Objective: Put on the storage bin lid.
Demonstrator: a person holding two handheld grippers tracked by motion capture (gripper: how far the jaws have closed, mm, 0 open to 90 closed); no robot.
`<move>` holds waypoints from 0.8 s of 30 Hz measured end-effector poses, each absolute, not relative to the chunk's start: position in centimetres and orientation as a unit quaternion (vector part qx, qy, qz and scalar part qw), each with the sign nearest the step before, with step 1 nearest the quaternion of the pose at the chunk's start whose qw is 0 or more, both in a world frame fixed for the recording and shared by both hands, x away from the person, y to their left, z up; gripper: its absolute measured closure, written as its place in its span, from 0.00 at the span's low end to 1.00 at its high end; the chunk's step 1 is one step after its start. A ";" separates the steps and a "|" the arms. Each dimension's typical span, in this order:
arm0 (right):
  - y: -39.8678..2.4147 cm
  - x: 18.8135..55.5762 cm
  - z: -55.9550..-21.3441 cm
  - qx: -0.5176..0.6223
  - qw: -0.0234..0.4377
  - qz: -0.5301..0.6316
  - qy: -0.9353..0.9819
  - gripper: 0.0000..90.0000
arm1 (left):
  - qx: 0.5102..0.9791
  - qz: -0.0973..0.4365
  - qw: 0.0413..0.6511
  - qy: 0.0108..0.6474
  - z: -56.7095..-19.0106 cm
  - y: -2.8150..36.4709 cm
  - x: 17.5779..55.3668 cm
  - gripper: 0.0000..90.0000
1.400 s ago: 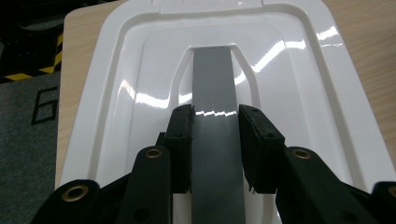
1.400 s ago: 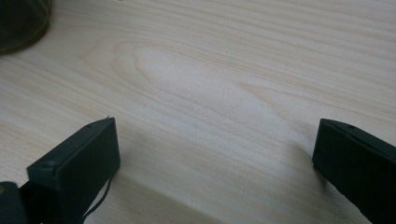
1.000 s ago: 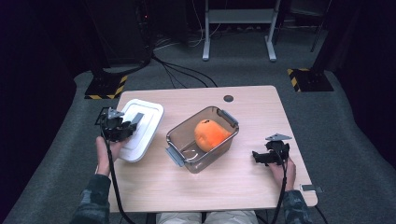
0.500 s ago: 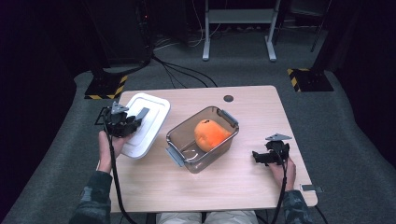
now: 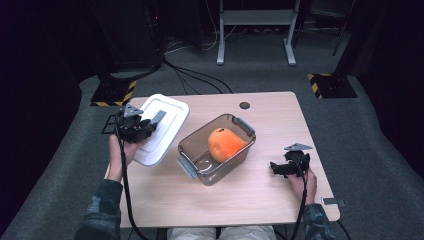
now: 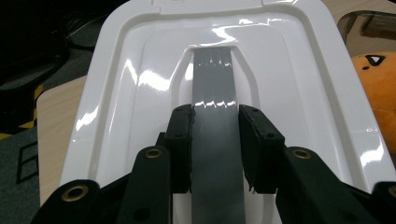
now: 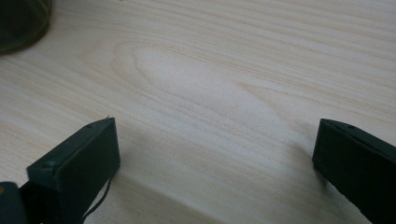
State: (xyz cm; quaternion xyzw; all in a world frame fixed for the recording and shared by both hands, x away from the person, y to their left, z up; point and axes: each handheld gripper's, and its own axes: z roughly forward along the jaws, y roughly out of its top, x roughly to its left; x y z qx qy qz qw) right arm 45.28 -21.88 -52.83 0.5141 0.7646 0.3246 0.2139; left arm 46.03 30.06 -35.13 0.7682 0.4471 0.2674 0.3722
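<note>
Lid (image 5: 162,127) higher than before, clamped in left tool (image 5: 142,129).

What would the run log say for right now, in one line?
left hand-held gripper: shut on lid handle | lid: lifted | right hand-held gripper: open, on table

The light wood desk (image 5: 260,192) stands on a grey carpeted floor (image 5: 380,135). Near its middle sits a clear container (image 5: 200,167) with an orange toy (image 5: 225,143) inside. A small dark round hole (image 5: 244,105) marks its far edge, and the right gripper (image 5: 280,168) rests on the wood at the near right.
</note>
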 end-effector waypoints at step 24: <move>-21.9 45.3 -52.8 0.511 0.216 0.325 0.766 0.00 | 0.804 0.243 0.377 0.390 -33.9 24.6 46.5 0.74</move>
